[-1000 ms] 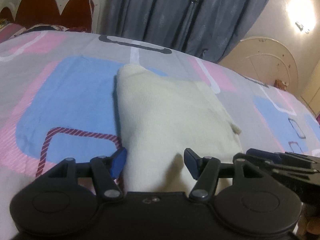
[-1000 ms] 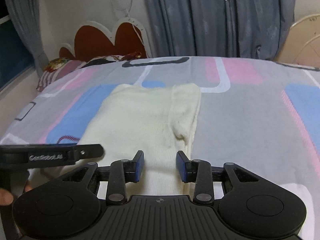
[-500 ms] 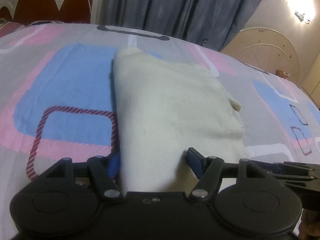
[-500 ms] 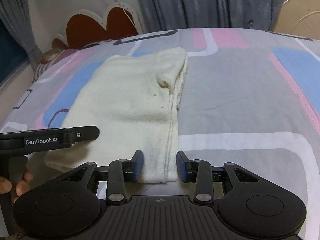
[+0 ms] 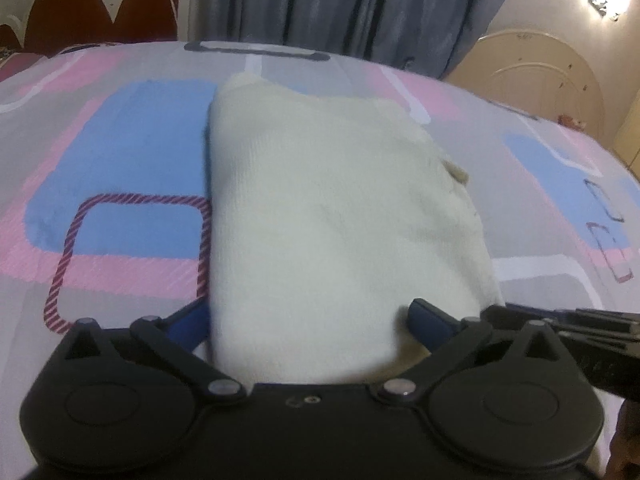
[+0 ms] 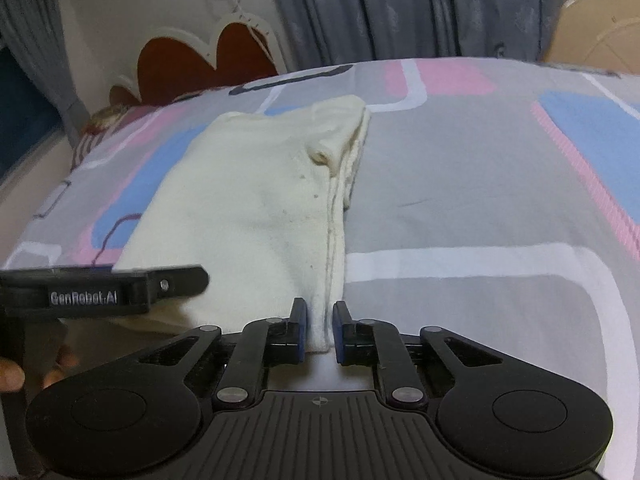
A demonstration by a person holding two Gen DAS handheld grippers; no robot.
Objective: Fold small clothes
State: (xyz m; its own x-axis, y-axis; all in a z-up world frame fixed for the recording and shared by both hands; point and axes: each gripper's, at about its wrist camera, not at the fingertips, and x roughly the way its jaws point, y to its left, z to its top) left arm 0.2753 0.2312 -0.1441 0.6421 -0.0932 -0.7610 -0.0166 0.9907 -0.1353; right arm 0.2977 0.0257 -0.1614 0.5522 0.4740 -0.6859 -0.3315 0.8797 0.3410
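Observation:
A cream knitted garment (image 5: 328, 208) lies folded lengthwise on the patterned bedsheet; it also shows in the right wrist view (image 6: 256, 208). My left gripper (image 5: 308, 324) is open, its blue fingers wide apart on either side of the garment's near left corner. My right gripper (image 6: 320, 328) has its jaws narrowed around the near right corner of the garment, the hem standing between the pads. The left gripper's body (image 6: 100, 292) shows at the left in the right wrist view.
The bedsheet (image 6: 480, 208) has grey, pink and blue blocks. A red scalloped headboard (image 6: 208, 56) and grey curtains (image 5: 360, 4) stand behind the bed. A cream arched footboard (image 5: 528, 72) is at the right.
Both grippers have pulled back toward the garment's near edge. The right jaws have narrowed onto the near right hem. The left jaws stay wide.

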